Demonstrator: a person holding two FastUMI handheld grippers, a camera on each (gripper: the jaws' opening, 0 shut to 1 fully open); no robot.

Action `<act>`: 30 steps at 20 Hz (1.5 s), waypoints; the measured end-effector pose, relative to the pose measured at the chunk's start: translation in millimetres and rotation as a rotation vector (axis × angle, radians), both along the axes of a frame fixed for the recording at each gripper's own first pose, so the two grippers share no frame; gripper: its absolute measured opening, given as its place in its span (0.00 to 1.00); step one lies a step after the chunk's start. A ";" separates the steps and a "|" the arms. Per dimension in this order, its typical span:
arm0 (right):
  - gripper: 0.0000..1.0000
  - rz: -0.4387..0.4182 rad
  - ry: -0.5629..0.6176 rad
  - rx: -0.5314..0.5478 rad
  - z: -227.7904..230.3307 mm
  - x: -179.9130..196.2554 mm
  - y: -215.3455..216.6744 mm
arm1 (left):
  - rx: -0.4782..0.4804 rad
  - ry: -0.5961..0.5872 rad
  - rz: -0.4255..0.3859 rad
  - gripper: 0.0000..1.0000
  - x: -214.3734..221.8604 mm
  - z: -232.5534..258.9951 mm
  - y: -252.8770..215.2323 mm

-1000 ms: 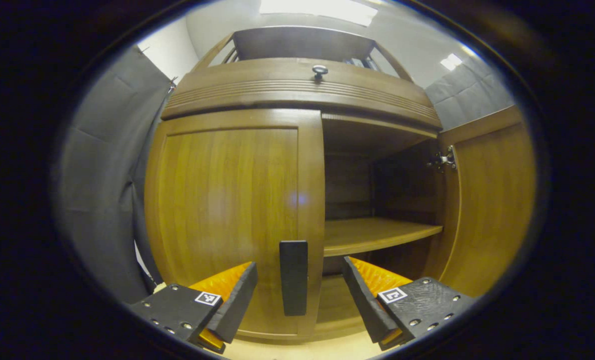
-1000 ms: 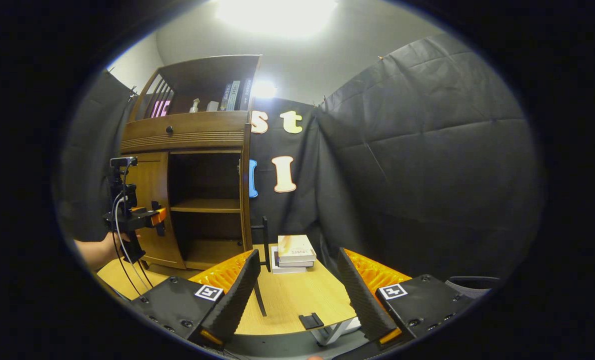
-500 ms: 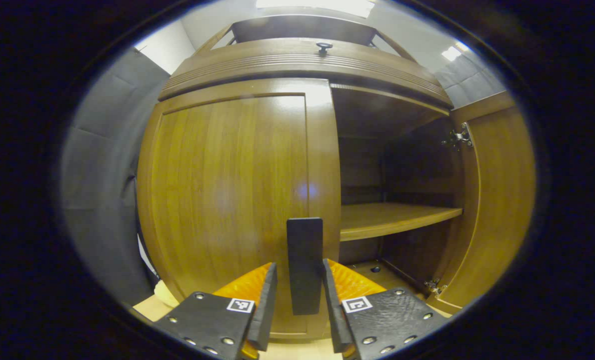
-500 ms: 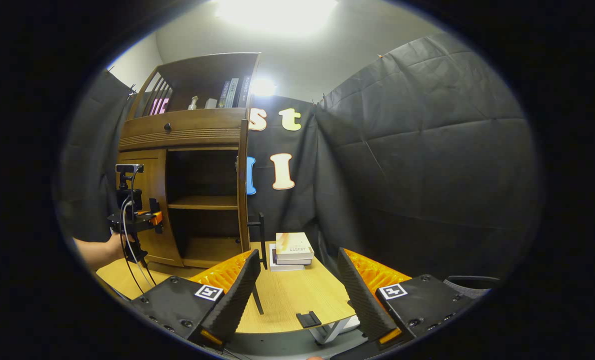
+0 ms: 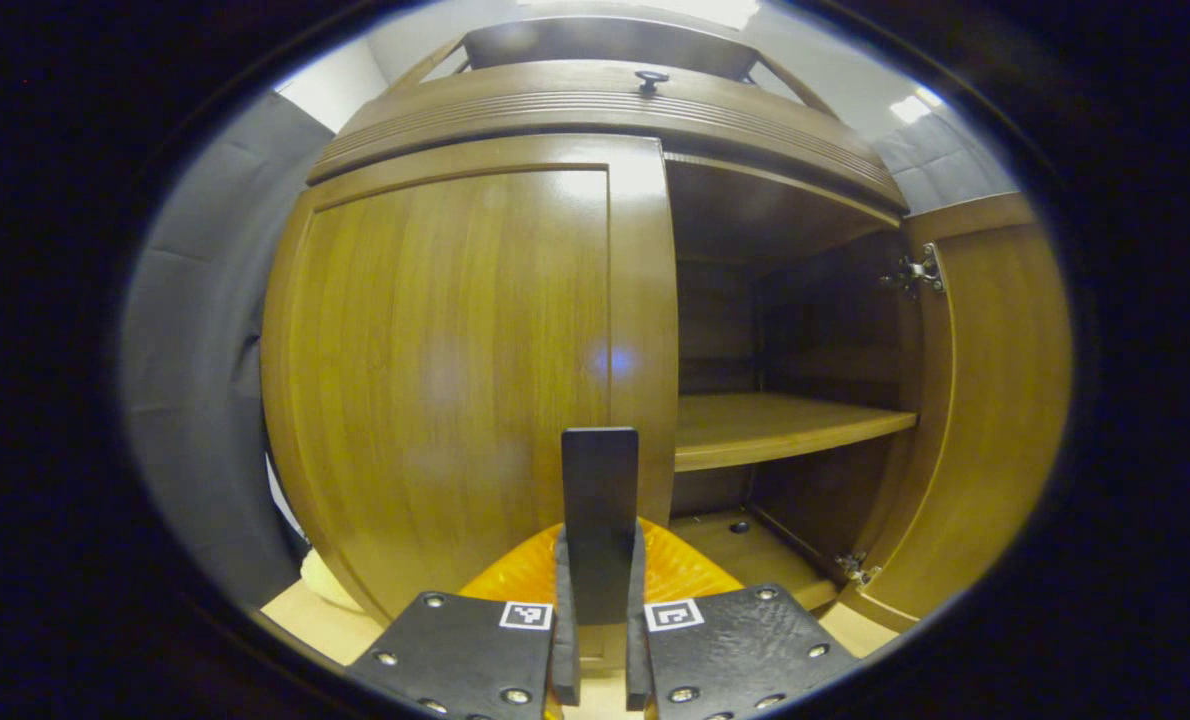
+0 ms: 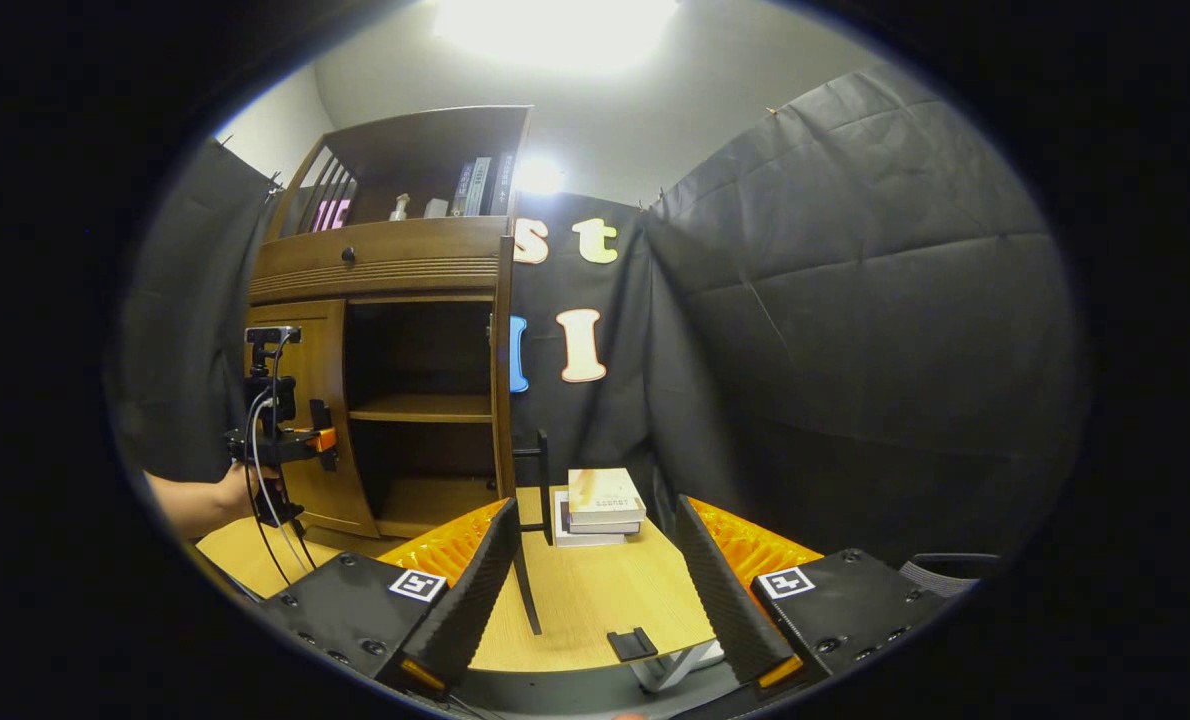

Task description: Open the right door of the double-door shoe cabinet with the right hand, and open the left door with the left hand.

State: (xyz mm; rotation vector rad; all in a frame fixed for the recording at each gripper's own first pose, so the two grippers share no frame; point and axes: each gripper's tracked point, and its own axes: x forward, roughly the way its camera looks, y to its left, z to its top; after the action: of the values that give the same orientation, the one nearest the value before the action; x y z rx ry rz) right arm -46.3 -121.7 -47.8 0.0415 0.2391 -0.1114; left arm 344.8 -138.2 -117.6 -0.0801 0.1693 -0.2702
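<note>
While my left claw grips, the pull has yet to begin — a caption in lines, nearest things first.

Left claw: my left gripper [image 5: 597,640] is clamped narrow on the left door handle [image 5: 599,520], both fingers [image 5: 562,620] pressing its lower end from either side.

Handle axis: the dark bar stands upright, long axis vertical, rising straight ahead of my left claw on the door's free edge beside the open middle of the cabinet.

Left door: the left door [image 5: 455,380] lies closed just behind the handle, its panel spreading to my left; its hinges are out of sight, presumably on that far-left edge, so I judge the pull must come back toward me and swing out leftward.

Right claw: my right gripper [image 6: 595,585] hangs wide and empty, well apart from the cabinet, over a pale wooden table [image 6: 595,600] where a stack of books [image 6: 602,505] rests.

Right door: the right door [image 5: 985,400] already stands swung out, its hinge hardware showing, baring an inner shelf [image 5: 775,425].

Which hand: the left is on the handle and the right is far off, as the task assigns.

Seen from afar: in the right gripper view my left hand [image 6: 230,497] holds its claw at the shoe cabinet [image 6: 385,265].

Progress: by my reckoning, half done; the left door remains.
</note>
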 end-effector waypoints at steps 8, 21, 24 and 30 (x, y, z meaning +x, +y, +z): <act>0.92 0.039 -0.021 0.024 3.7 5.9 9.2 | -0.021 0.005 -0.002 0.22 -14.9 20.2 16.7; 0.92 0.129 -0.040 0.048 1.5 20.3 39.8 | -0.026 0.002 0.015 0.22 -73.7 32.9 61.5; 0.92 0.153 -0.044 0.051 2.5 24.7 50.8 | -0.026 0.001 0.019 0.21 -87.1 33.4 74.2; 0.92 0.197 -0.052 0.054 5.1 30.2 73.4 | -0.032 -0.001 0.033 0.21 -102.3 34.7 97.2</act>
State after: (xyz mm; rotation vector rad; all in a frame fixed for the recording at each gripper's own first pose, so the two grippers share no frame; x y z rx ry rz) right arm -16.1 -48.3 -42.7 0.0745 0.1931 0.0917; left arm 242.4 -41.0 -83.0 -0.1146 0.1623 -0.2399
